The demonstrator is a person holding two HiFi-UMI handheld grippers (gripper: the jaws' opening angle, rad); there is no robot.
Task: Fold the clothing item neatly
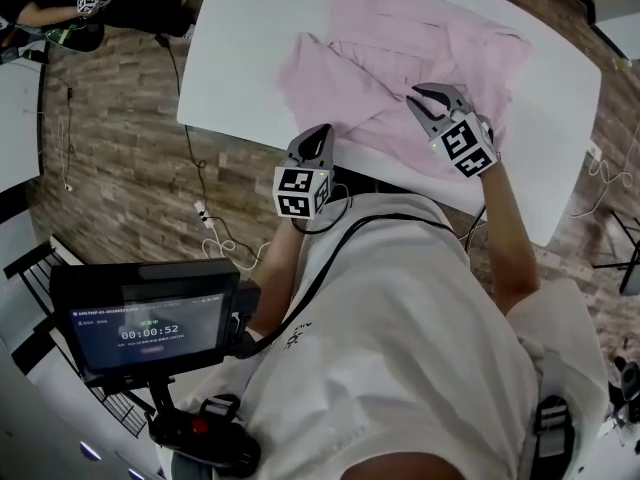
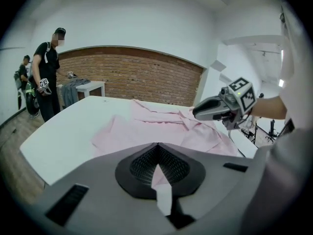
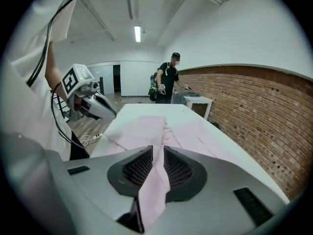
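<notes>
Brick wall (image 2: 146,77) backs a white worktop (image 1: 240,38) carrying a rumpled pink shirt (image 1: 400,58) (people (image 2: 49,72) stand further back). Left gripper (image 1: 322,130) pinches its lower edge; right gripper (image 1: 420,96) clamps a fold.

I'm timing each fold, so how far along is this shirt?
Done: the pink shirt lies on the white table, but it is rumpled and no finished fold shows. In hand: the left gripper and the right gripper each have pink cloth between their fingers. Still to do: essentially all the folding, then smoothing.
</notes>
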